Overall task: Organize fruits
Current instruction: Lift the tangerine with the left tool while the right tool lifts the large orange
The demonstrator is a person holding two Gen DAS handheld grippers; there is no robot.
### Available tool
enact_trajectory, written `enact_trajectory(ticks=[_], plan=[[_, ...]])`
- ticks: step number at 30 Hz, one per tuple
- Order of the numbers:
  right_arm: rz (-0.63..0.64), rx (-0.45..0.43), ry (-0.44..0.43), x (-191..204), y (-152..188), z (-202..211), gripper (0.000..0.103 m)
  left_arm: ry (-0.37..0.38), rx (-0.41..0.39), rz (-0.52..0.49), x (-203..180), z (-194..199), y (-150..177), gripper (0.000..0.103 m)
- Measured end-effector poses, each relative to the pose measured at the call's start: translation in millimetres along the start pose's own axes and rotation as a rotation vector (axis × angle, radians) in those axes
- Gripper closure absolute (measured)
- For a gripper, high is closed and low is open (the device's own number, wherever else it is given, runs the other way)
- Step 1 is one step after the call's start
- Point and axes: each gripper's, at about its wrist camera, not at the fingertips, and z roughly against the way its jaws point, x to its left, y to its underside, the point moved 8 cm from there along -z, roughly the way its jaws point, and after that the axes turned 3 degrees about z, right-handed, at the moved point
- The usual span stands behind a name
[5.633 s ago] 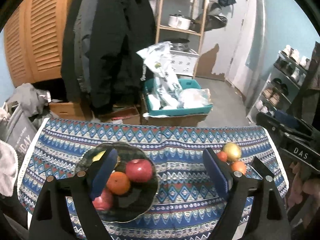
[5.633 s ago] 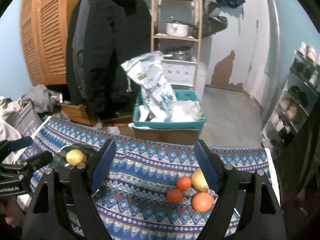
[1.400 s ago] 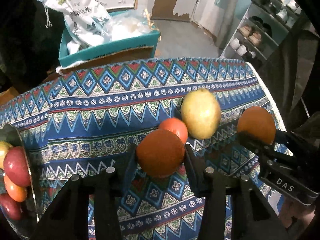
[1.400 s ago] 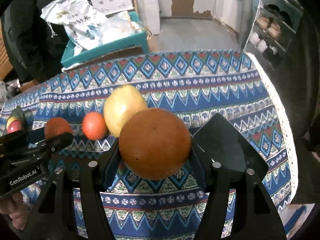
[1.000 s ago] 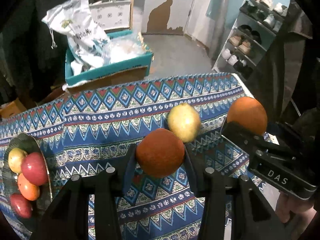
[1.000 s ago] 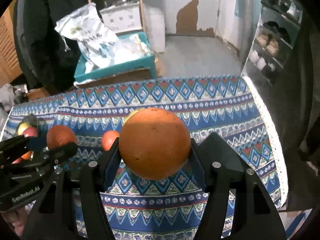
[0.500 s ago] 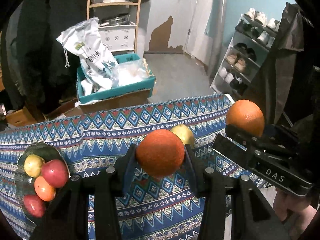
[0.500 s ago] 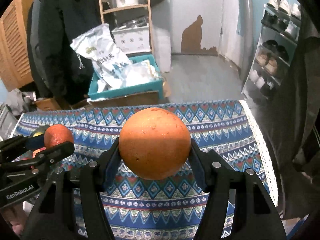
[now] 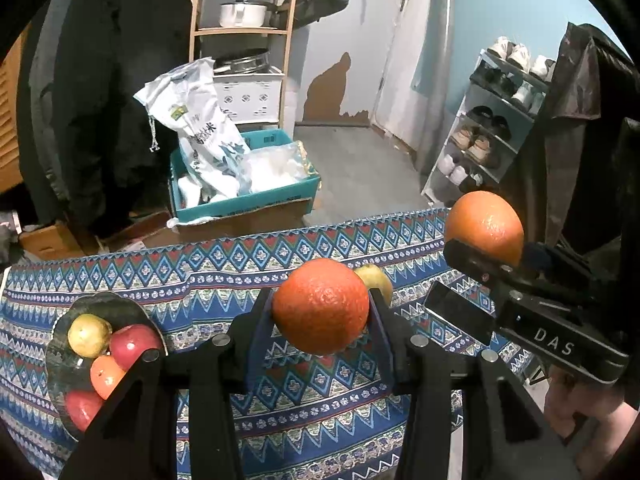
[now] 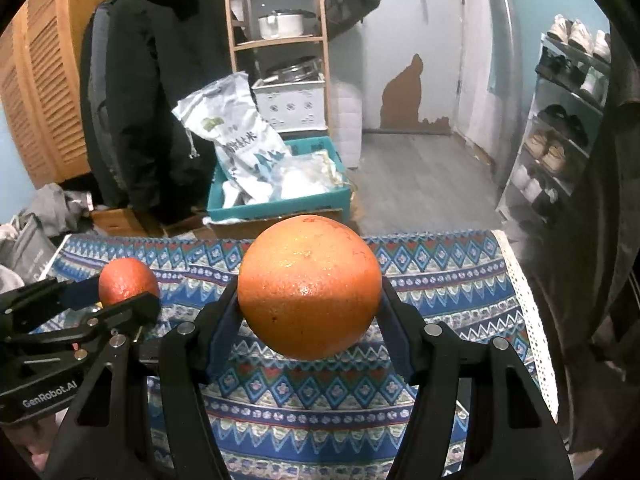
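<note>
My left gripper [image 9: 320,312] is shut on a small dark orange [image 9: 320,306] and holds it above the patterned tablecloth [image 9: 224,264]. My right gripper [image 10: 310,292] is shut on a larger orange [image 10: 310,286], also held above the cloth. In the left wrist view the right gripper's orange [image 9: 484,228] shows at the right; in the right wrist view the left gripper's orange [image 10: 128,280] shows at the left. A dark plate [image 9: 64,364] at the left holds a yellow fruit [image 9: 88,334], a red apple [image 9: 134,346], a small orange and another red fruit. A yellow fruit [image 9: 378,278] lies on the cloth, half hidden behind the held orange.
Beyond the table's far edge a teal box [image 9: 244,196] with white bags stands on the floor. Dark coats [image 10: 152,92] hang at the left by a wooden shelf with a pot [image 9: 242,14]. A shoe rack [image 9: 496,120] stands at the right.
Both grippers have risen and drawn back from the cloth with their oranges; the table looks farther away. The plate of fruit has come further into the left wrist view.
</note>
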Motion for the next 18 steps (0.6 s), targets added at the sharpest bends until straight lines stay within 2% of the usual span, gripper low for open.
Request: enact_trajectory(ticks=[18], plan=[[0.054, -0.011, -0.059, 54, -18, -7, 0.039, -0.049, -0.039, 0.078, 50, 28, 1, 0.057]])
